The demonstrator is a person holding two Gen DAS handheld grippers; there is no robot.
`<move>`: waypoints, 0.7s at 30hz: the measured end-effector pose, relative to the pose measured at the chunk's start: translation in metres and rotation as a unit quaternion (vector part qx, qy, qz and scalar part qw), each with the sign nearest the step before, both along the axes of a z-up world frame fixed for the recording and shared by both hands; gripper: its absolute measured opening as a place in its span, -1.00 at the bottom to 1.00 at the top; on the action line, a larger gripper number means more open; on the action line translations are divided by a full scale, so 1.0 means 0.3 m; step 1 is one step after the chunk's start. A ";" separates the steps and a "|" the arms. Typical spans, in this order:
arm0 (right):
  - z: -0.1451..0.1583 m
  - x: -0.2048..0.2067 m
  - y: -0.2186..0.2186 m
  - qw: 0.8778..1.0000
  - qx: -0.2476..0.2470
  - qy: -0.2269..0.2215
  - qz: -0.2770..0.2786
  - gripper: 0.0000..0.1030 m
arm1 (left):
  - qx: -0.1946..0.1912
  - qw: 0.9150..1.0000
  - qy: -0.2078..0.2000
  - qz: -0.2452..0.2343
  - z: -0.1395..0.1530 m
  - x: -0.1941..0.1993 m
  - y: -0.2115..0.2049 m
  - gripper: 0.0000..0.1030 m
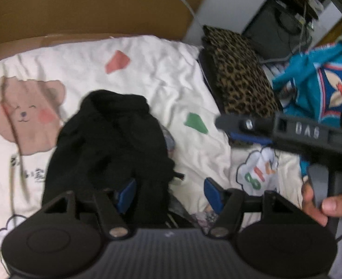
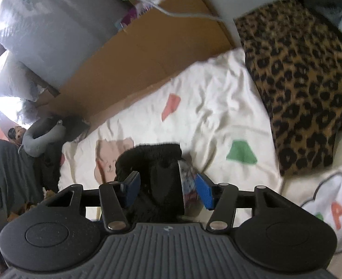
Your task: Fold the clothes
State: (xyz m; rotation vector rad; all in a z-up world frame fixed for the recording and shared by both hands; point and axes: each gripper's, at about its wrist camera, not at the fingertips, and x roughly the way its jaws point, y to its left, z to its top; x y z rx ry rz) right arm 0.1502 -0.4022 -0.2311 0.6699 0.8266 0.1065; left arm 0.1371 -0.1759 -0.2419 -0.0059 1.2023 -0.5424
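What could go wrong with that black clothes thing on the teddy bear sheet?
The black garment lies bunched up, not flat, so a fold started now might come out lumpy. A patterned cloth peeks out beneath it, right by the right gripper, so the pads could catch both layers together. The bear-print sheet is wrinkled and loose, so it might get dragged along too.

Crowded bed leaves us one open stretch of sheet

We find free room on the white sheet [image 1: 147, 69] beyond the black garment [image 1: 110, 139]; cardboard [image 1: 89, 11] walls the far side, a leopard-print cushion [image 1: 240, 76] and blue patterned cloth [image 1: 315, 88] block the right.
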 end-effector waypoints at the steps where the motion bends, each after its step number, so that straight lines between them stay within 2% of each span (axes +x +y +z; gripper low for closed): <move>1: 0.006 -0.005 0.001 1.000 -0.003 -0.009 -0.001 0.11 | 0.009 1.000 0.002 -0.001 -0.018 0.001 -0.009 0.35; 8: 0.030 -0.039 0.004 0.997 -0.009 -0.070 0.008 0.11 | 0.050 0.999 0.010 -0.003 -0.127 0.028 -0.048 0.36; 11: 0.043 -0.056 0.013 0.994 -0.023 -0.104 0.009 0.11 | 0.048 0.999 0.011 0.008 -0.155 0.043 -0.057 0.38; 14: 0.069 -0.066 0.033 0.989 -0.056 -0.137 0.014 0.13 | 0.052 0.998 0.020 0.015 -0.188 0.050 -0.060 0.43; 21: 0.095 -0.060 0.051 0.978 -0.113 -0.172 0.014 0.18 | 0.062 0.997 0.025 0.034 -0.233 0.052 -0.050 0.41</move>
